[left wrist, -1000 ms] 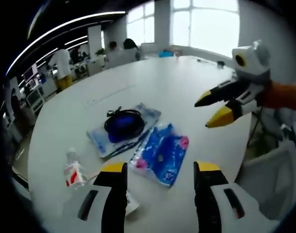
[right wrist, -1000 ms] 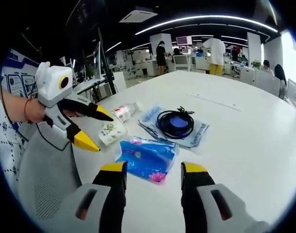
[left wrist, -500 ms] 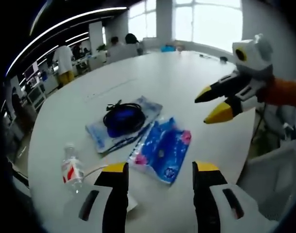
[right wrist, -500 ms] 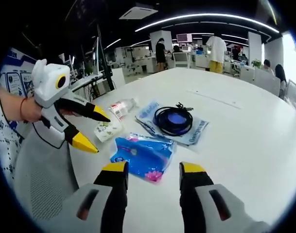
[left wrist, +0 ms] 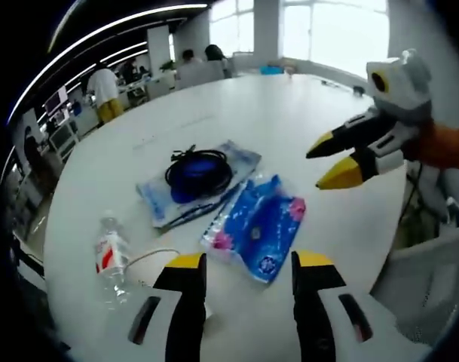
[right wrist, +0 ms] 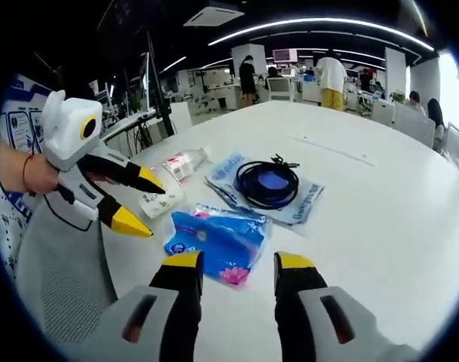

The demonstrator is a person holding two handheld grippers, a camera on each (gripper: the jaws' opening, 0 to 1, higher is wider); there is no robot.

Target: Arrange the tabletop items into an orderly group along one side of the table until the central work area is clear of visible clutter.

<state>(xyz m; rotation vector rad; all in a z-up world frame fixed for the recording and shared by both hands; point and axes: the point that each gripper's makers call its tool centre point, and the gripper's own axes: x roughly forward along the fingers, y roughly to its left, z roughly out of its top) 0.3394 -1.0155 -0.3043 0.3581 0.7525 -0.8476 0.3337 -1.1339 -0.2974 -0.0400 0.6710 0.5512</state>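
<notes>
A blue tissue pack [left wrist: 255, 230] [right wrist: 214, 237] lies on the round white table [left wrist: 289, 113] just ahead of both grippers. Behind it a black cable coil [left wrist: 199, 172] [right wrist: 267, 181] rests on a pale blue plastic bag [left wrist: 157, 200] [right wrist: 301, 202]. A small water bottle [left wrist: 110, 256] [right wrist: 180, 162] lies on its side near the table edge, with a small white packet [right wrist: 155, 202] beside it. My left gripper [left wrist: 249, 264] [right wrist: 142, 202] is open above the near edge, holding nothing. My right gripper [right wrist: 238, 264] [left wrist: 325, 162] is also open and holding nothing, short of the tissue pack.
A grey mesh chair [right wrist: 63, 279] stands against the table edge under the left gripper. Another chair [left wrist: 432, 264] sits at the near right. Several people [right wrist: 331, 75] and desks are far behind the table. The table's far half [right wrist: 380, 151] is bare.
Both cameras have drifted slightly, so the items sit a little nearer in each view. The items have not moved, and both grippers remain open, their jaws marginally closer together.
</notes>
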